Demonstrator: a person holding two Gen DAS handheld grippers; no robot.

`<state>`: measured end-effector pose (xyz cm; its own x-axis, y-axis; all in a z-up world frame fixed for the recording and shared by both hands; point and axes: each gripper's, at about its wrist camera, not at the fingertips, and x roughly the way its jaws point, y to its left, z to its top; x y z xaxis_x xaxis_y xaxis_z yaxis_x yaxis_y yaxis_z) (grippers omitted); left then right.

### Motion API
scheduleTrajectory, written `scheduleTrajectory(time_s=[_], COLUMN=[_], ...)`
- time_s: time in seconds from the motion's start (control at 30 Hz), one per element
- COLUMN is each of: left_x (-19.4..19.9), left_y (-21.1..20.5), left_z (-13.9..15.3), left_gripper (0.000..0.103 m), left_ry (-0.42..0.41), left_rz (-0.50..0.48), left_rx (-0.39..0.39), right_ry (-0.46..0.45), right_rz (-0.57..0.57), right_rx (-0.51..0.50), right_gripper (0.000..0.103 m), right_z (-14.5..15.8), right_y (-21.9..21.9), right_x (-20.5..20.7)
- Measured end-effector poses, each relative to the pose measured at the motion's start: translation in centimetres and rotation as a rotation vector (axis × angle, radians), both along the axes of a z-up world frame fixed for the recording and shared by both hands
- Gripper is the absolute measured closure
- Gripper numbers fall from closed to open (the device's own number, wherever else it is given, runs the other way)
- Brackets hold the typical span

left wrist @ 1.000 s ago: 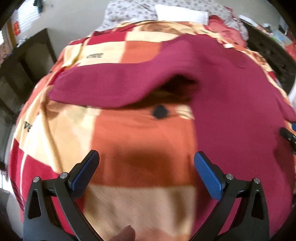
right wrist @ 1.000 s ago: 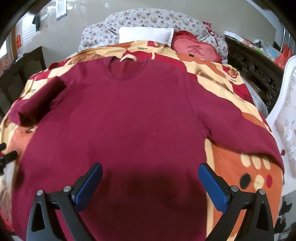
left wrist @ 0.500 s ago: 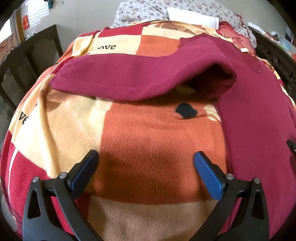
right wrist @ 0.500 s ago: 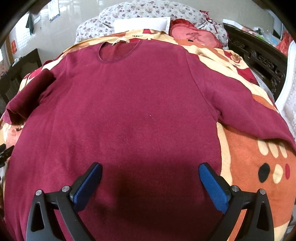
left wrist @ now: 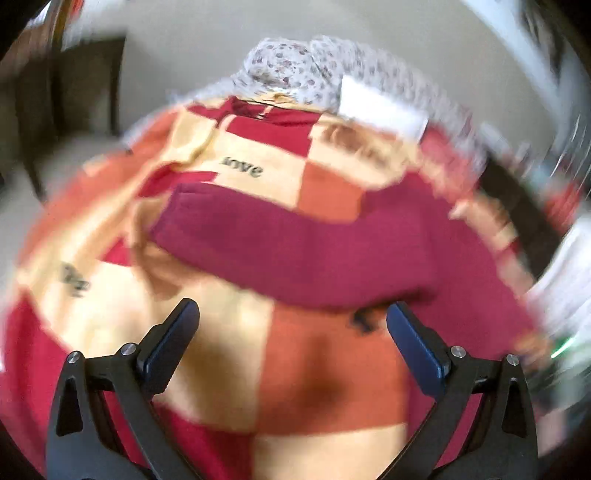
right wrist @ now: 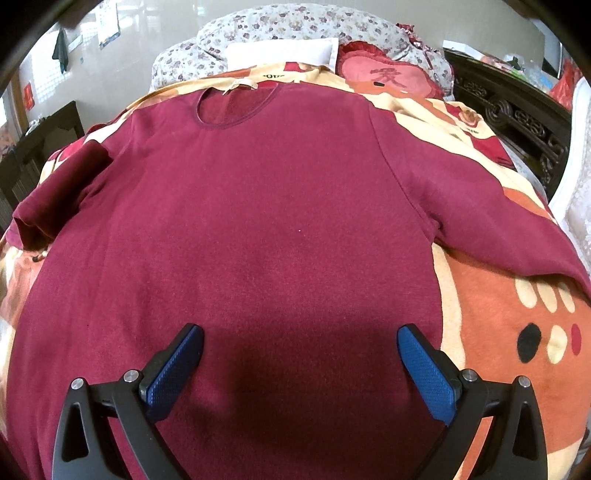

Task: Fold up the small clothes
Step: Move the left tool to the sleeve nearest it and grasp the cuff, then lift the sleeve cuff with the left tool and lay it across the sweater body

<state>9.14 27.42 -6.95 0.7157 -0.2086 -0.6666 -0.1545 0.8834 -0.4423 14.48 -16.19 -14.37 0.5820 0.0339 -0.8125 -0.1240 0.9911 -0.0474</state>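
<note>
A maroon long-sleeved sweater [right wrist: 258, 221] lies flat, front up, on a patchwork blanket [right wrist: 517, 332], collar at the far end. Its right sleeve [right wrist: 517, 229] stretches out to the right; its left sleeve [left wrist: 295, 251] lies across the blanket in the blurred left wrist view. My right gripper [right wrist: 300, 343] hovers open over the lower body of the sweater, nothing between its fingers. My left gripper [left wrist: 291, 321] is open above the blanket [left wrist: 325, 369], just short of the left sleeve and holding nothing.
Floral bedding [right wrist: 280, 33], a white pillow [right wrist: 284, 51] and a red cushion [right wrist: 384, 77] sit at the head of the bed. Dark carved wooden furniture [right wrist: 517, 118] stands on the right, a dark chair [right wrist: 33, 147] on the left.
The left wrist view has swung and blurred, tilting up so the left sleeve sits nearer my fingers. My right gripper has eased slightly back over the sweater body. Both stay open.
</note>
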Motion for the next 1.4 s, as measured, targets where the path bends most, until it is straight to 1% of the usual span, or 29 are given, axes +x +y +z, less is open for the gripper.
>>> scheduleTrajectory(time_s=[0.03, 0.07, 0.1, 0.13, 0.17, 0.23, 0.27, 0.3, 0.37, 0.43, 0.53, 0.63, 0.73, 0.77, 0.8, 0.83, 0.87, 0.9, 0.97, 1.0, 1.07, 1.13, 1.17, 1.23, 1.27, 1.33, 1.4], left_x=[0.5, 1.3, 1.8, 2.3, 2.9, 3.2, 3.2, 3.4, 4.0, 4.8, 4.4, 4.2, 4.3, 4.4, 4.5, 4.6, 4.8, 4.7, 4.5, 4.1, 3.1, 1.5, 1.0, 0.4, 0.3, 0.5, 1.1], left_y=[1.4, 2.7, 3.7, 4.6, 5.6, 7.4, 8.2, 8.7, 9.2, 9.8, 10.6, 10.7, 10.5, 10.3, 10.1, 10.1, 9.8, 9.5, 8.8, 8.7, 9.1, 10.6, 11.1, 12.6, 12.9, 12.9, 12.1], left_z=[-0.3, -0.8, -1.3, -1.9, -2.7, -4.3, -4.8, -4.9, -4.7, -4.4, -4.4, -4.6, -4.4, -4.2, -4.2, -4.3, -4.6, -4.8, -4.0, -3.2, -1.1, 1.4, 2.1, 3.6, 4.0, 4.6, 4.8], left_gripper=[0.006, 0.008, 0.013, 0.015, 0.021, 0.027, 0.033, 0.033, 0.033, 0.033, 0.033, 0.033, 0.033, 0.039, 0.058, 0.07, 0.093, 0.095, 0.097, 0.098, 0.098, 0.098, 0.098, 0.098, 0.098, 0.098, 0.098], left_ry=[-0.016, -0.02, -0.011, 0.01, 0.032, 0.068, 0.07, 0.063, 0.054, 0.049, 0.013, -0.017, -0.02, -0.022, -0.012, 0.011, 0.032, 0.053, 0.054, 0.035, -0.025, -0.115, -0.137, -0.177, -0.186, -0.209, -0.221], left_rz=[0.0, 0.023, 0.058, 0.089, 0.112, 0.187, 0.215, 0.223, 0.219, 0.236, 0.287, 0.307, 0.289, 0.289, 0.299, 0.304, 0.309, 0.311, 0.311, 0.317, 0.362, 0.437, 0.459, 0.492, 0.493, 0.457, 0.407], left_rx=[-0.108, -0.189, -0.229, -0.268, -0.321, -0.423, -0.476, -0.51, -0.532, -0.543, -0.556, -0.573, -0.528, -0.498, -0.461, -0.435, -0.42, -0.4, -0.31, -0.263, -0.178, -0.116, -0.1, -0.093, -0.093, -0.096, -0.115], right_ry=[-0.001, -0.001, -0.003, -0.004, -0.005, -0.005, -0.005, -0.006, -0.006, -0.006, -0.007, -0.007, -0.007, -0.007, -0.007, -0.007, -0.007, -0.007, -0.007, -0.007, -0.006, -0.006, -0.007, -0.007, -0.007, -0.007, -0.007], right_rz=[0.0, 0.0, 0.0, 0.0, 0.0, 0.001, 0.0, 0.0, 0.0, -0.001, -0.001, 0.0, -0.001, -0.001, 0.0, 0.0, 0.0, -0.001, -0.001, -0.001, -0.001, -0.001, -0.001, -0.001, -0.001, -0.001, -0.001], right_rx=[-0.002, -0.002, -0.002, -0.001, 0.0, 0.002, 0.003, 0.003, 0.005, 0.006, 0.008, 0.007, 0.009, 0.011, 0.013, 0.015, 0.016, 0.016, 0.016, 0.016, 0.018, 0.018, 0.017, 0.017, 0.017, 0.016, 0.015], right_gripper=[0.0, 0.0, 0.0, 0.0, 0.0, 0.0, 0.0, 0.0, 0.0, 0.0, 0.0, 0.0, 0.0, 0.0, 0.0, 0.0, 0.0, 0.0, 0.0, 0.0, 0.0, 0.0, 0.0, 0.0, 0.0, 0.0, 0.0], right_z=[0.0, 0.0, 0.0, 0.0, 0.0, 0.0, 0.0, 0.0, 0.0, 0.0, 0.0, 0.0, 0.0, 0.0, 0.0, 0.0, 0.0, 0.0, 0.0, 0.0, 0.0, 0.0, 0.0, 0.0, 0.0, 0.0, 0.0], right_y=[0.0, 0.0, 0.0, 0.0, 0.0, -0.1, -0.1, -0.1, -0.1, -0.1, -0.2, -0.2, -0.2, -0.2, -0.2, -0.3, -0.3, -0.3, -0.3, -0.3, -0.3, -0.3, -0.3, -0.3, -0.3, -0.3, -0.2], right_x=[0.0, 0.0, 0.0, 0.0, 0.0, 0.0, 0.0, 0.0, 0.0, 0.0, 0.0, 0.1, 0.1, 0.1, 0.1, 0.1, 0.1, 0.2, 0.2, 0.2, 0.2, 0.2, 0.2, 0.2, 0.2, 0.2, 0.2])
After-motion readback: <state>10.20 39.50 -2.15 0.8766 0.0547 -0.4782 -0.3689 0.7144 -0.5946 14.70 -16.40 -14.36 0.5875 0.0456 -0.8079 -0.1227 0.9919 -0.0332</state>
